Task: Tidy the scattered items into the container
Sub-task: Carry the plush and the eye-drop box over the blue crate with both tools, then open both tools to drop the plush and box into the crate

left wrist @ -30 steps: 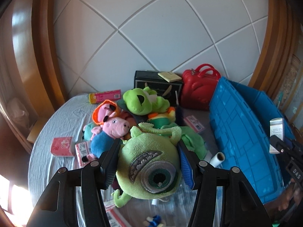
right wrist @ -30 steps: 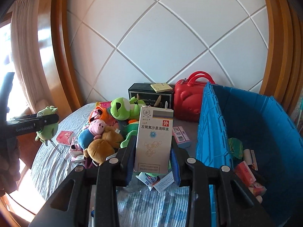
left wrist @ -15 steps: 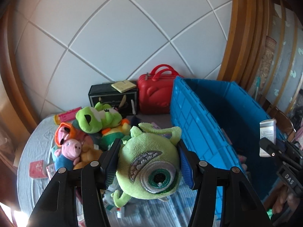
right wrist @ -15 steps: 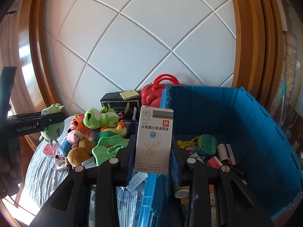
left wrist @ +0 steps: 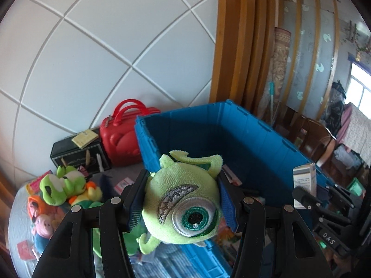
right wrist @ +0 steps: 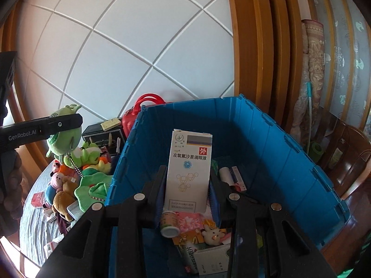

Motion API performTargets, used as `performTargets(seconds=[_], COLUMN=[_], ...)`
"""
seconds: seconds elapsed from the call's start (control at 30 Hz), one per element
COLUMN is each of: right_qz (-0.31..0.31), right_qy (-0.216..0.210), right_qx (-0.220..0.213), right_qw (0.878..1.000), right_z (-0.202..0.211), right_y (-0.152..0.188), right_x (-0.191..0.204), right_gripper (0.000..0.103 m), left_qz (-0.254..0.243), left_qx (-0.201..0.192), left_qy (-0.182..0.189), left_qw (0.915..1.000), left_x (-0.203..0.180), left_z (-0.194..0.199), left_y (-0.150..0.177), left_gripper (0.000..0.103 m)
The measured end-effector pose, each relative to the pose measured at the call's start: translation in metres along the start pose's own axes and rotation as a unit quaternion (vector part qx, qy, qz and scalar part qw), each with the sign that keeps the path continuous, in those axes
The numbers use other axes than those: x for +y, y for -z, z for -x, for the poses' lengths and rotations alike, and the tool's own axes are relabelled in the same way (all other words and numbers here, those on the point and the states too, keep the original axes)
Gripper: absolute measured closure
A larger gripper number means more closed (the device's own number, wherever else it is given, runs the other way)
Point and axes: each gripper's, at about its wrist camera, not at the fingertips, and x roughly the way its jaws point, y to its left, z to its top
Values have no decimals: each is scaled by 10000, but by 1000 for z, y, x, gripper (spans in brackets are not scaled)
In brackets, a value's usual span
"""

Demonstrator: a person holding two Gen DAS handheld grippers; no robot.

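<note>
Change in view: a second ago both cameras looked mostly at the cluttered surface (right wrist: pixel 34 215); now both have swung toward the blue crate (right wrist: pixel 273 143), whose open interior fills the right wrist view.
Meaning for the task: both carried items appear close to being dropped; the transport step looks nearly done, and release is likely next.
Left gripper (left wrist: pixel 182 199): its fingers (left wrist: pixel 136 197) pinch a green one-eyed plush monster (left wrist: pixel 183 206) from both sides, as they did a second ago.
Plush relative to fingers: squeezed between the two pads, eye facing the camera, horns poking above the fingertips.
Plush relative to crate: it looks to sit over the crate's near left corner; whether it is fully past the rim cannot be told.
Right gripper (right wrist: pixel 187 190): its fingers (right wrist: pixel 214 197) clamp a white eye-drop box (right wrist: pixel 189 169), upright, printed face toward the camera.
Box relative to crate: held above the interior, over small packets, a tube and a tiny plush already lying inside.
Left behind: a heap of plush toys (right wrist: pixel 69 180) and small cartons on the surface beside the crate; a red toy case (left wrist: pixel 123 136) and a black box (left wrist: pixel 78 155) stand at the back wall.
</note>
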Motion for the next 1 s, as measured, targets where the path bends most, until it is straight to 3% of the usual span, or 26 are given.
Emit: performTargets(seconds=[0.47, 0.87, 0.97, 1.0], right_qz=[-549, -636, -584, -541], right_qy=[731, 858, 874, 877], right_qx=[136, 136, 114, 196], right_qw=[9957, 9942, 9944, 9945], right_z=[-1, -10, -11, -14], right_y=[11, 6, 4, 4], right_x=[-76, -91, -91, -91], right_gripper=[71, 71, 70, 63], left_qz=[-555, -625, -585, -598], left_qx=[250, 286, 286, 296], left_qy=[798, 884, 840, 841], left_qw=[9949, 9937, 9943, 9942], left_x=[-102, -122, -120, -121], left_z=[-55, -73, -75, -76], left_y=[-27, -33, -35, -36], left_gripper=[46, 45, 40, 30])
